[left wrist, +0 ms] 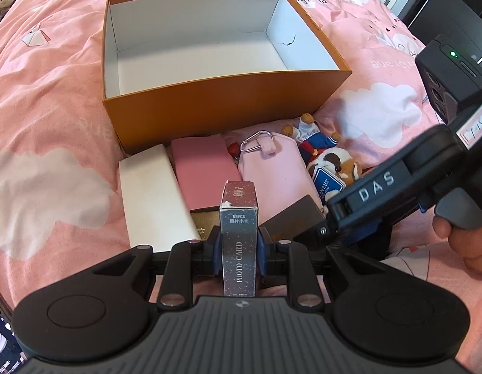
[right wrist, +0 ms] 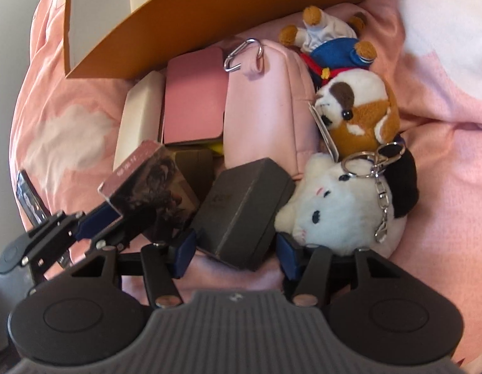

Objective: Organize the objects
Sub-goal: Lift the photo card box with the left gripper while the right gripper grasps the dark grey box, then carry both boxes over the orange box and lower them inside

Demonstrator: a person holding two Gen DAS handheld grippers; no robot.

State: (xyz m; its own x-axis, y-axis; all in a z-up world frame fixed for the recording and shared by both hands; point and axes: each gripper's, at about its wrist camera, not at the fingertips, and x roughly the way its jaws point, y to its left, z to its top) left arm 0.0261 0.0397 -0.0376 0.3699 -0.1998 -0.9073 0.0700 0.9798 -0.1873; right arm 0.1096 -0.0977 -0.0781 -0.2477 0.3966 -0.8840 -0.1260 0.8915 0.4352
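My left gripper (left wrist: 239,246) is shut on a tall photo card box (left wrist: 239,243), held upright above the pile; it also shows in the right wrist view (right wrist: 147,184). An empty orange box (left wrist: 209,59) with a white inside stands beyond. My right gripper (right wrist: 234,246) is open, its jaws on either side of a dark grey box (right wrist: 241,212) without pressing it. The pile holds a white case (left wrist: 153,199), a pink case (left wrist: 203,174), a pink pouch (right wrist: 265,106) with a carabiner, a brown-and-white plush (right wrist: 359,109) and a white cat plush (right wrist: 343,205).
Everything lies on a pink bedspread (left wrist: 53,124) with white clouds. A sailor bear plush (right wrist: 331,37) lies by the orange box's corner. The right gripper's body (left wrist: 412,187) crosses the right side of the left wrist view. A phone (right wrist: 30,199) lies at the left.
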